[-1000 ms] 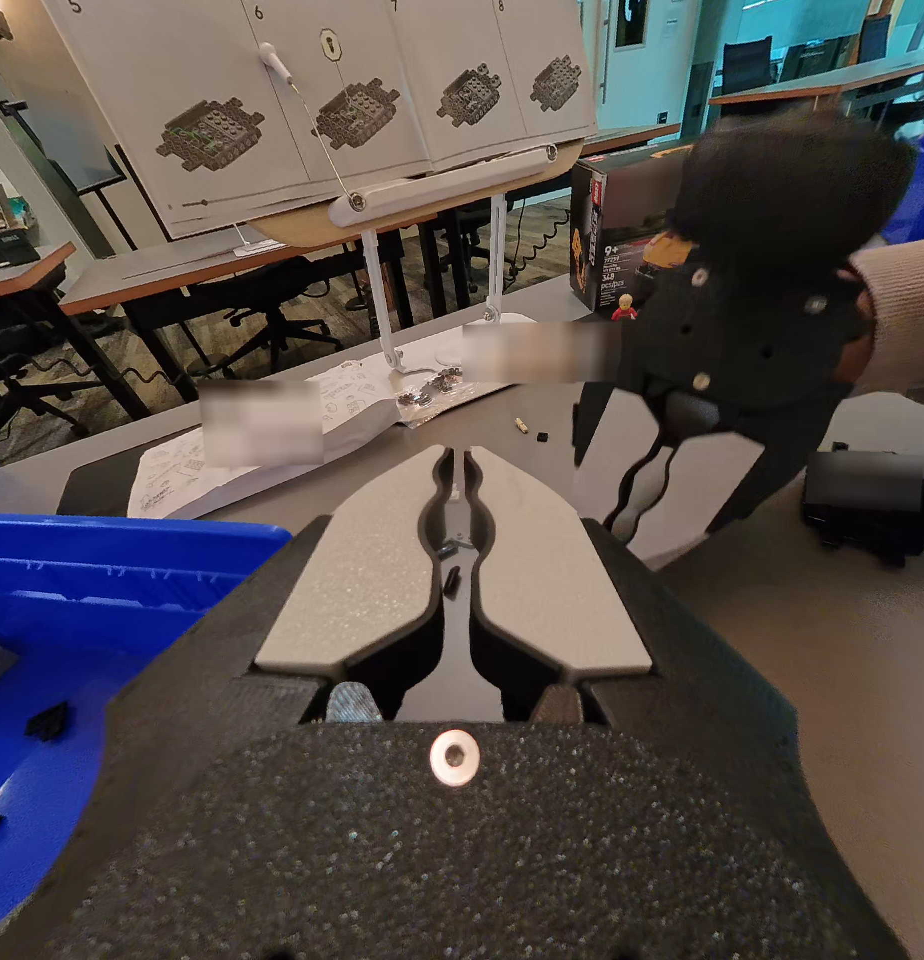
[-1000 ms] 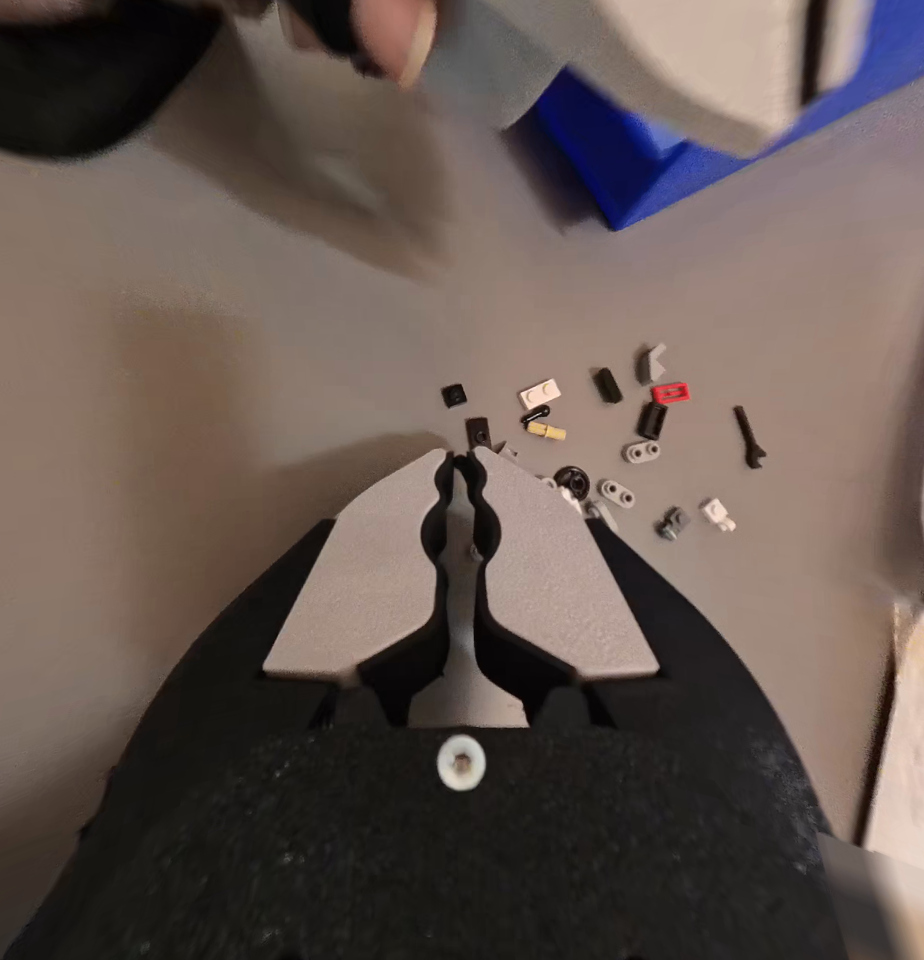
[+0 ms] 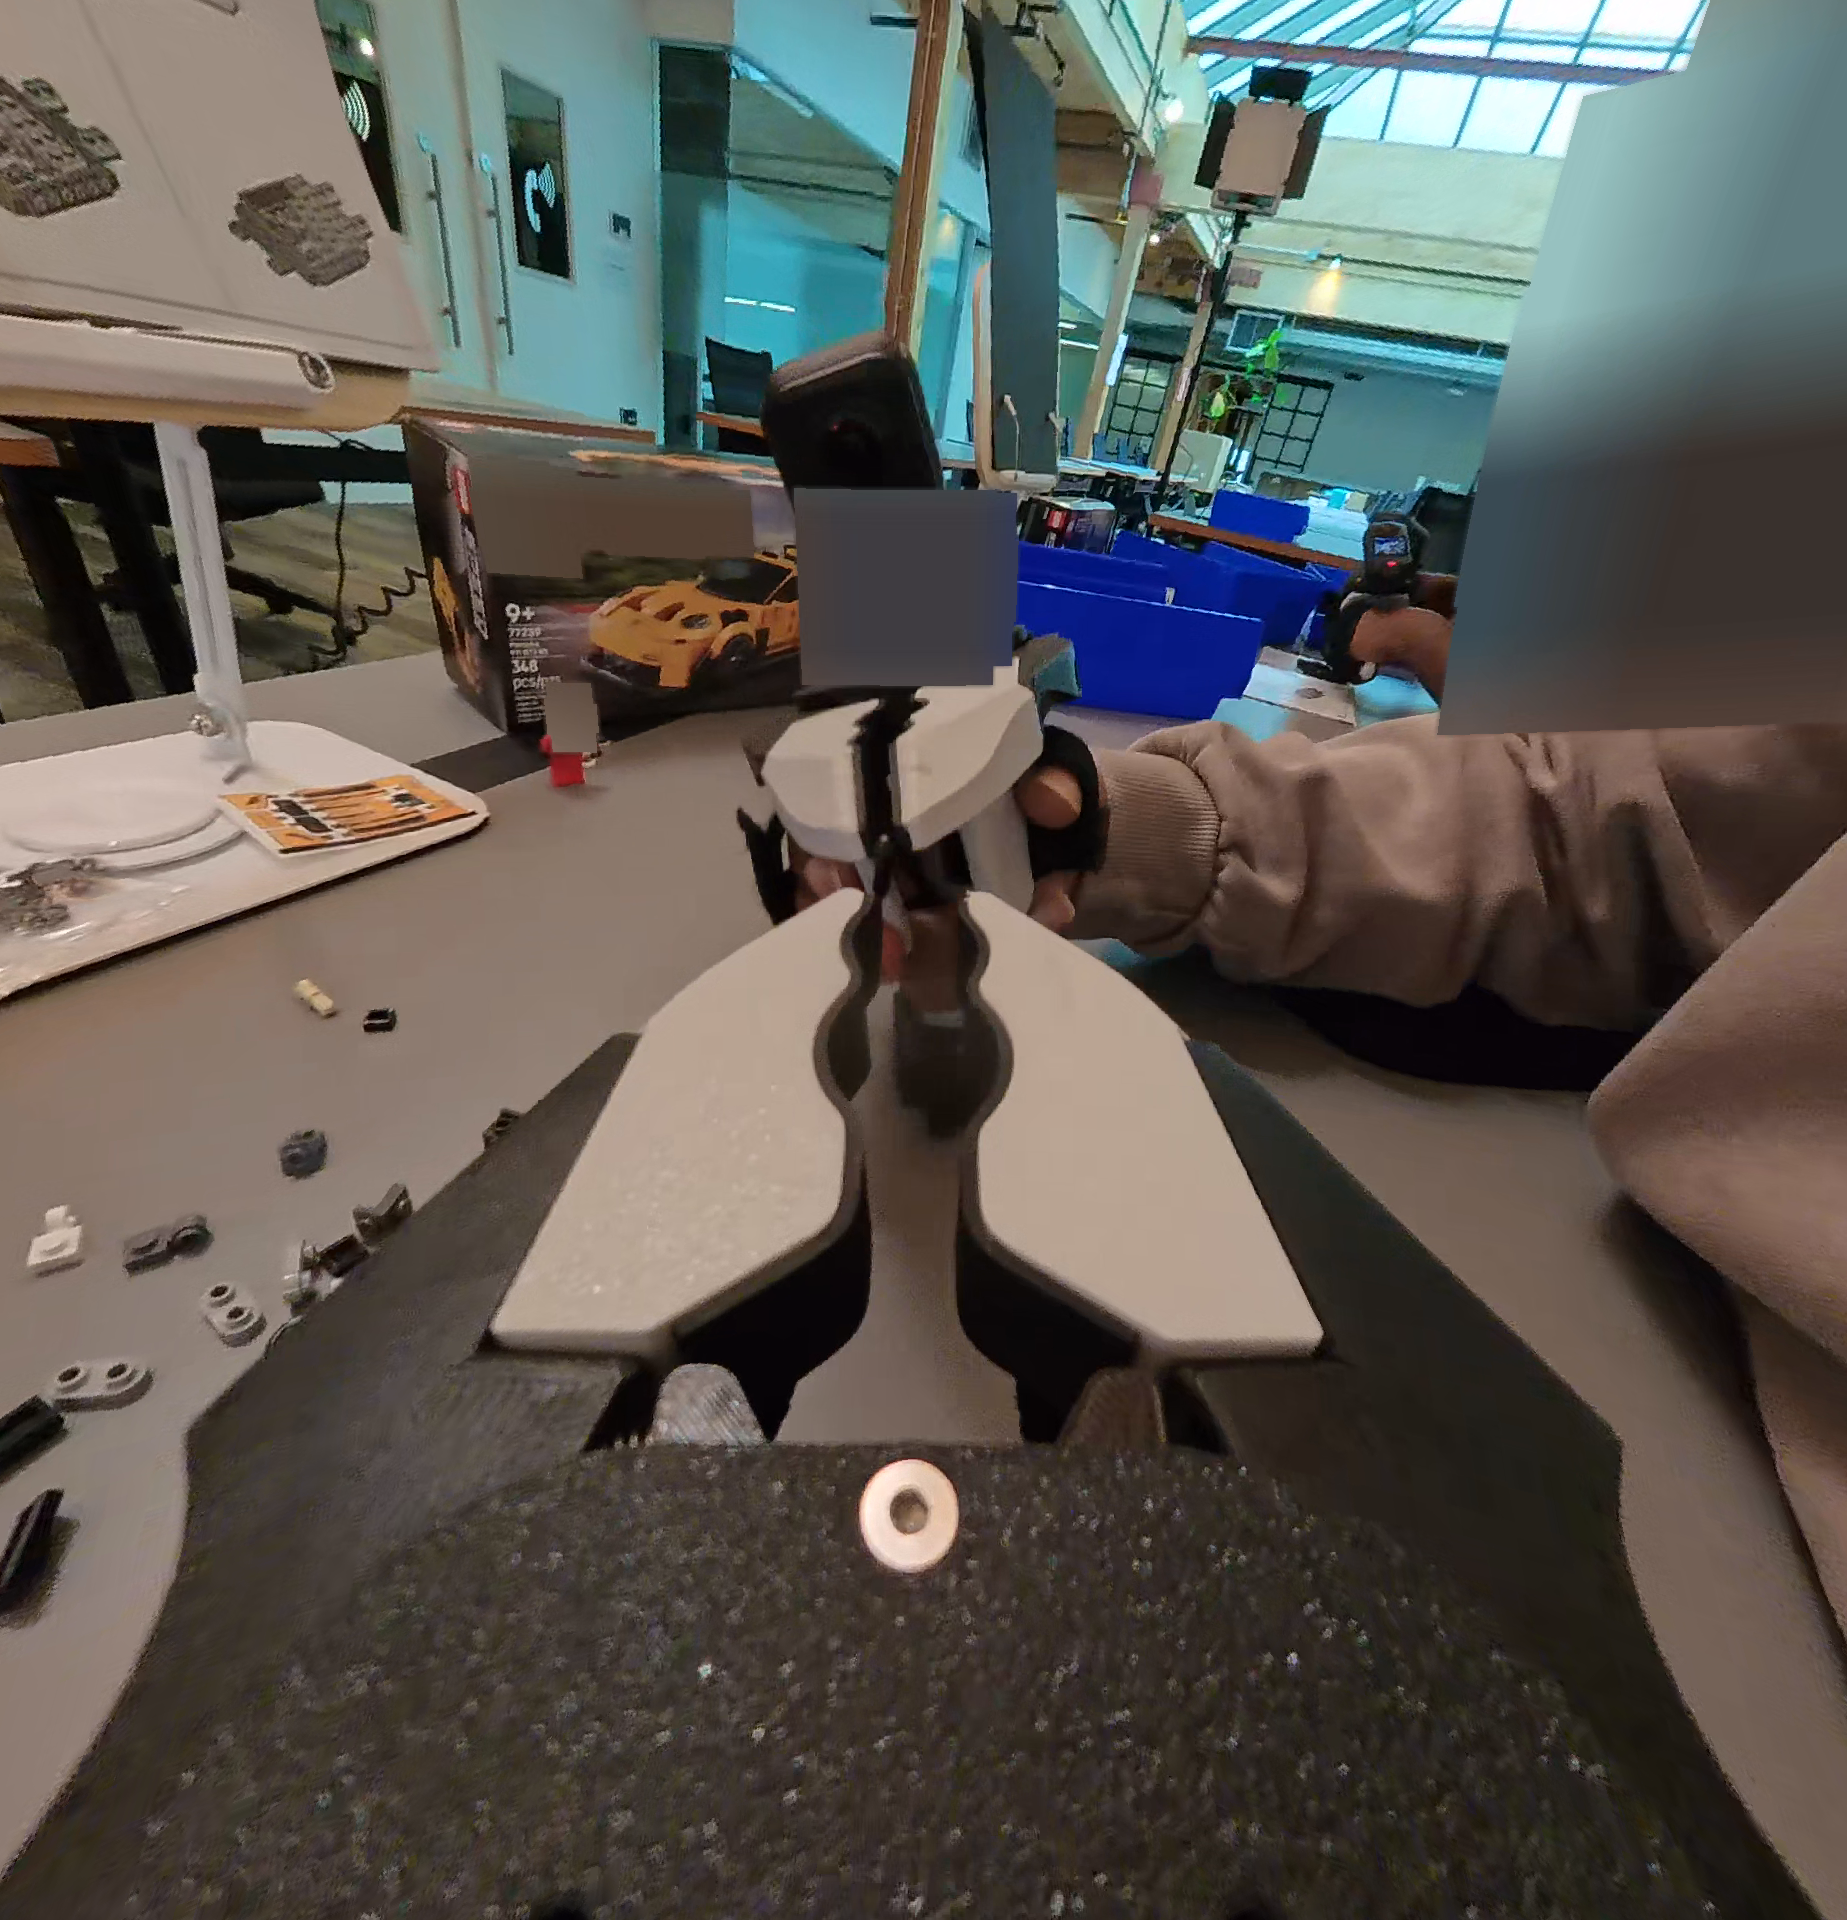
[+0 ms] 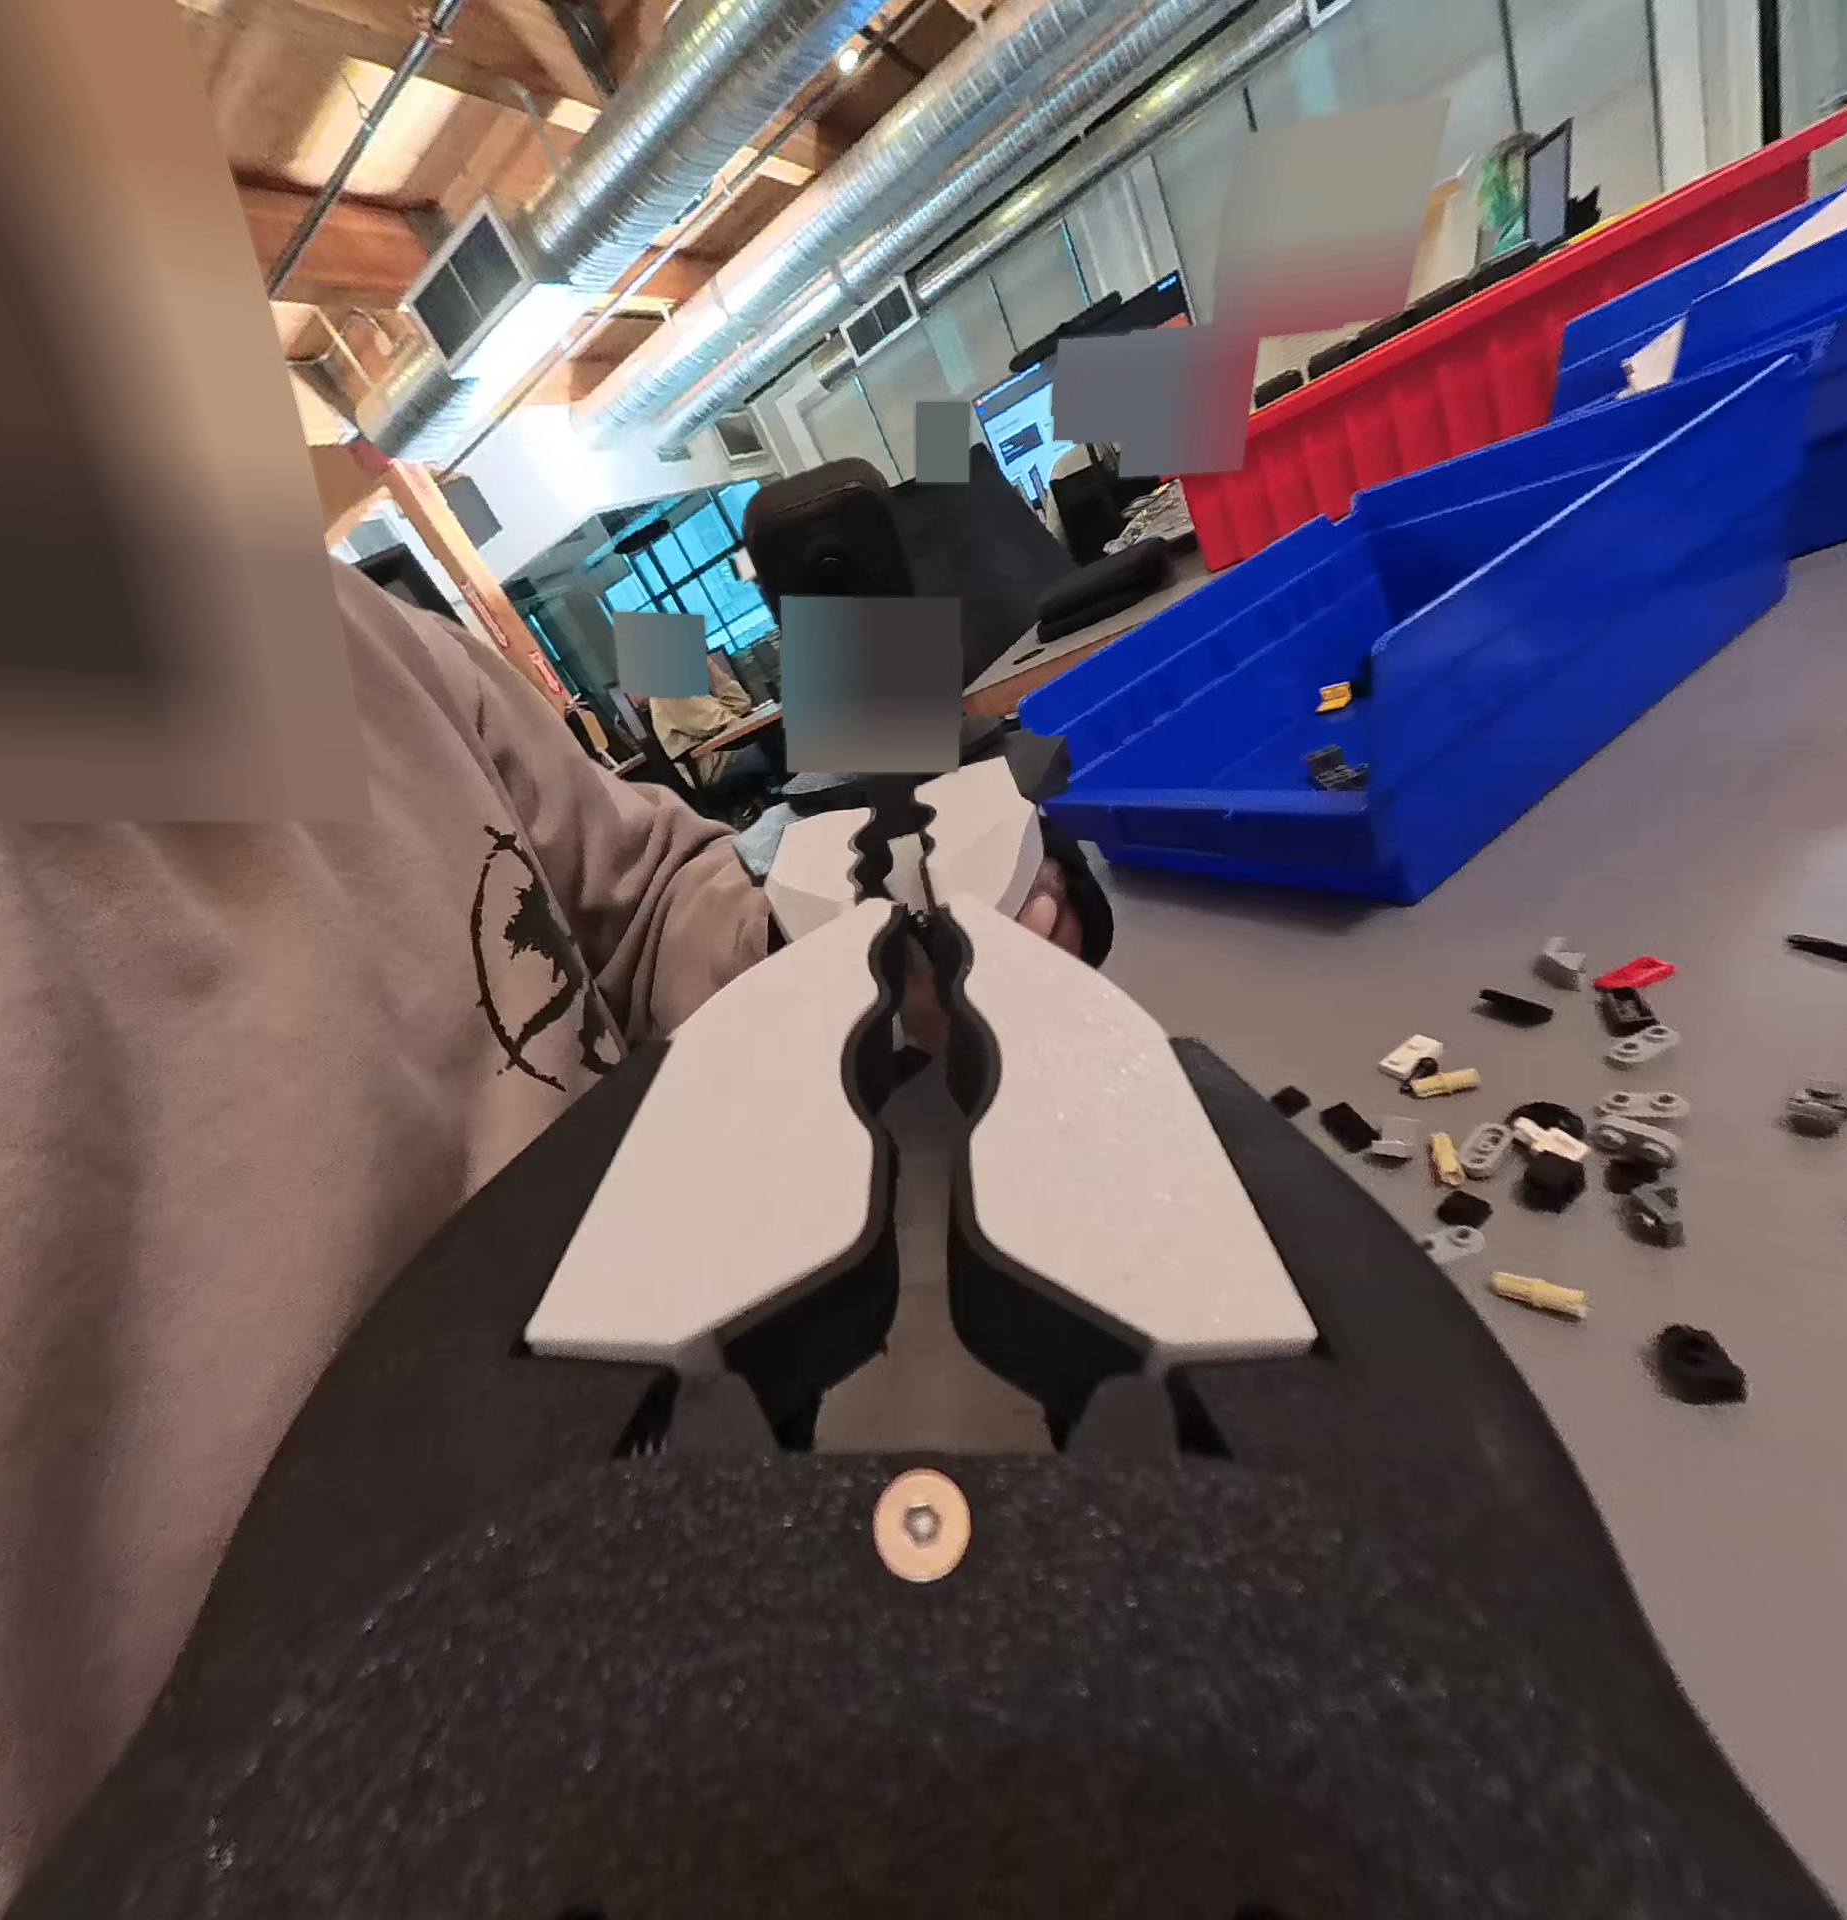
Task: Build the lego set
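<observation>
We hold both grippers tip to tip above the grey table [image 3: 545,966]. The left gripper [image 3: 903,920] is nearly closed at the tips; the right gripper [image 4: 914,914] too — whether either pinches a piece, we cannot tell. We judge a mating step: align squarely, press gently. Loose lego pieces [image 4: 1542,1132] lie beside us; farther off, the blue bin [image 4: 1418,707] and set box [image 3: 628,603].
</observation>
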`<action>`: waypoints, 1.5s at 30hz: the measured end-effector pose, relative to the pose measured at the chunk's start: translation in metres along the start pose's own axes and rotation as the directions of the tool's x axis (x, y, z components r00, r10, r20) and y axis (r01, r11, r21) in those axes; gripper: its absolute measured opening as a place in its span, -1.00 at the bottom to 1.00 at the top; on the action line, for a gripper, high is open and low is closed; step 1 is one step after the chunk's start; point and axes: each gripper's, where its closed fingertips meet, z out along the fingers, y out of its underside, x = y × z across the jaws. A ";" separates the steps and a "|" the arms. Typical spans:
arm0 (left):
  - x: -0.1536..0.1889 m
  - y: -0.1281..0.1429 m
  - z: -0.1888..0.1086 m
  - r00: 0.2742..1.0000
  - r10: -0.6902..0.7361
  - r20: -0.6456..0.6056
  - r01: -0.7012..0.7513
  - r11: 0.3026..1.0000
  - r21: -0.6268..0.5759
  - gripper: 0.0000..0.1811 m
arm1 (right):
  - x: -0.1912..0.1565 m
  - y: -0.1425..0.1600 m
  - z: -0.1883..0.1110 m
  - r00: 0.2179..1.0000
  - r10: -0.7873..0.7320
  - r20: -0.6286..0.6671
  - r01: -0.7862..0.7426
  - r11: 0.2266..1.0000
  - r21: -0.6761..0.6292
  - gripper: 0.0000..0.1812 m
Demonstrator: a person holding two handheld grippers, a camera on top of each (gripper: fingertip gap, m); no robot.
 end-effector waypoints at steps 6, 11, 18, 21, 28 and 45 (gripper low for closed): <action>-0.003 0.000 0.003 0.999 0.016 0.040 -0.016 1.000 0.005 -0.91 | 0.001 -0.003 0.002 0.999 0.040 0.010 -0.040 0.997 0.058 -0.96; -0.009 -0.006 0.003 0.995 0.031 0.091 -0.033 0.999 0.026 -0.92 | -0.001 -0.011 0.001 0.994 0.098 0.057 -0.104 0.986 0.130 -0.96; -0.006 -0.013 0.002 0.992 0.054 0.114 -0.061 0.997 0.055 -0.92 | -0.009 -0.013 0.004 0.985 0.127 0.118 -0.144 0.977 0.155 -0.95; -0.003 -0.014 0.002 0.994 0.047 0.102 -0.053 0.997 0.060 -0.94 | -0.010 -0.013 0.005 0.983 0.129 0.130 -0.149 0.976 0.160 -0.96; 0.001 -0.015 0.003 0.998 -0.028 0.064 0.022 0.996 0.086 -0.95 | -0.010 -0.012 0.006 0.986 0.112 0.126 -0.132 0.978 0.164 -0.96; 0.006 0.018 0.006 0.999 0.025 0.039 -0.018 0.985 -0.170 -0.97 | -0.007 0.020 -0.008 0.999 -0.045 0.023 0.048 0.990 -0.131 -0.97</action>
